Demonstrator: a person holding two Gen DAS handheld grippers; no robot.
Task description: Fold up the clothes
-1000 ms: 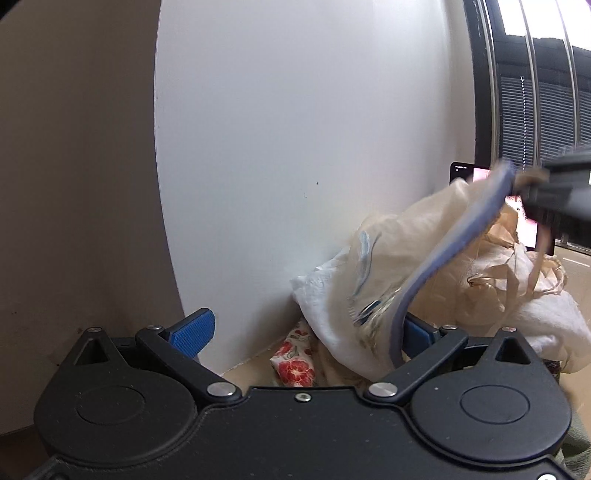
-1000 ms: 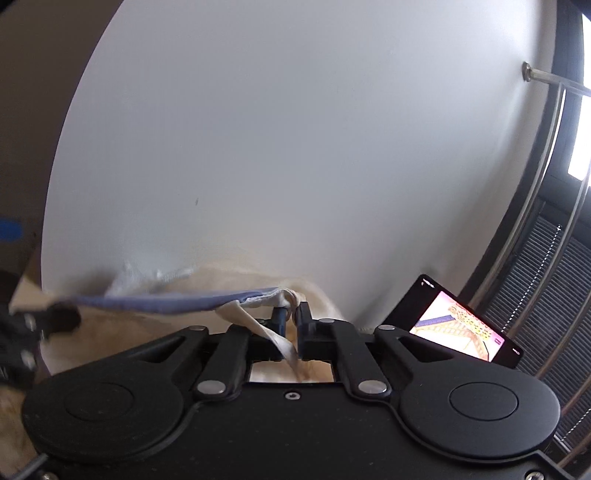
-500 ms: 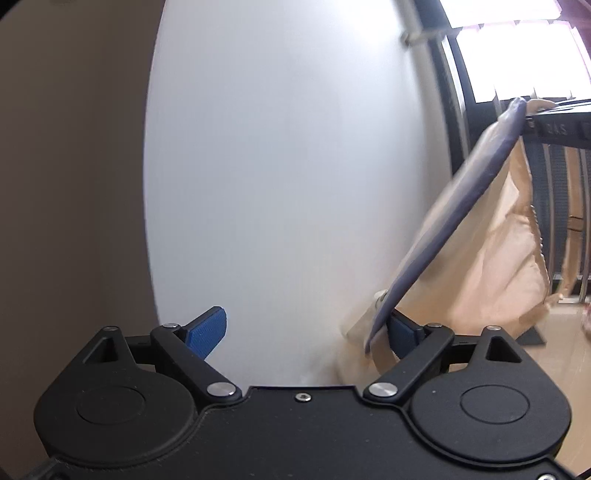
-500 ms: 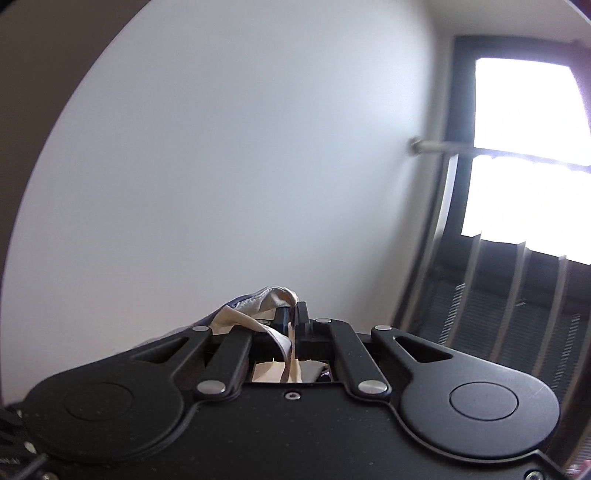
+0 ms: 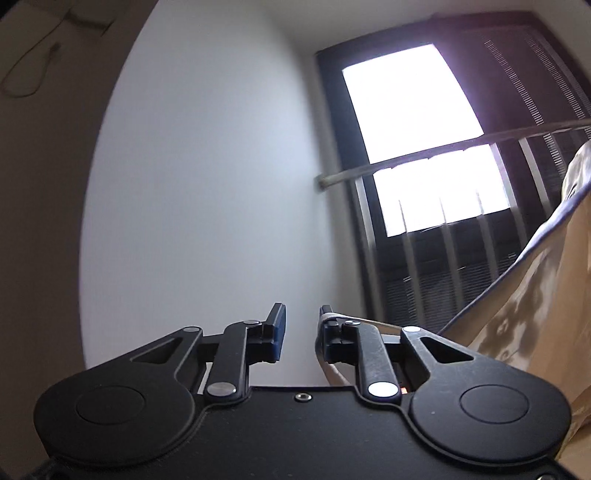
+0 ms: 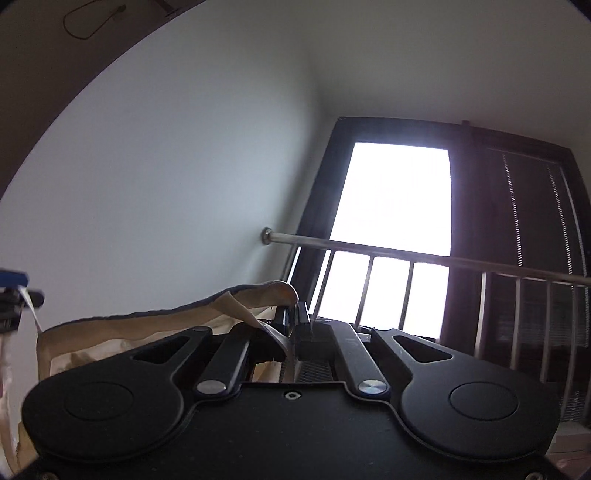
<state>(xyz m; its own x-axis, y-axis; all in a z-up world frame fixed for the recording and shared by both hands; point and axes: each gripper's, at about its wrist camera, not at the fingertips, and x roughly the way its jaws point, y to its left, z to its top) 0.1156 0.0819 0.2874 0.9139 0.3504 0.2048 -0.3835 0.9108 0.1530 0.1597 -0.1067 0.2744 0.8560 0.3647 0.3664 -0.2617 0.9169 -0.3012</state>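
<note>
A cream garment with a blue-edged hem [image 5: 532,295] hangs in the air between my two grippers. My left gripper [image 5: 301,334] points up at the wall and window. Its jaws stand a little apart, with a cream strap lying against the right finger [image 5: 327,328] only. My right gripper [image 6: 293,319] is shut on the garment's top edge [image 6: 255,295], and the cloth sags to the left toward the left gripper's blue finger [image 6: 13,278]. The lower part of the garment is hidden.
A white wall [image 5: 203,184] fills the left of both views. A bright window with a dark frame [image 6: 391,206] and a metal rail with bars [image 6: 424,258] stands to the right. A cable [image 6: 88,18] hangs high up.
Both grippers have risen and tilted upward, so the clothes pile and phone have left view. The garment has been lifted clear. The left jaws have narrowed from wide open.
</note>
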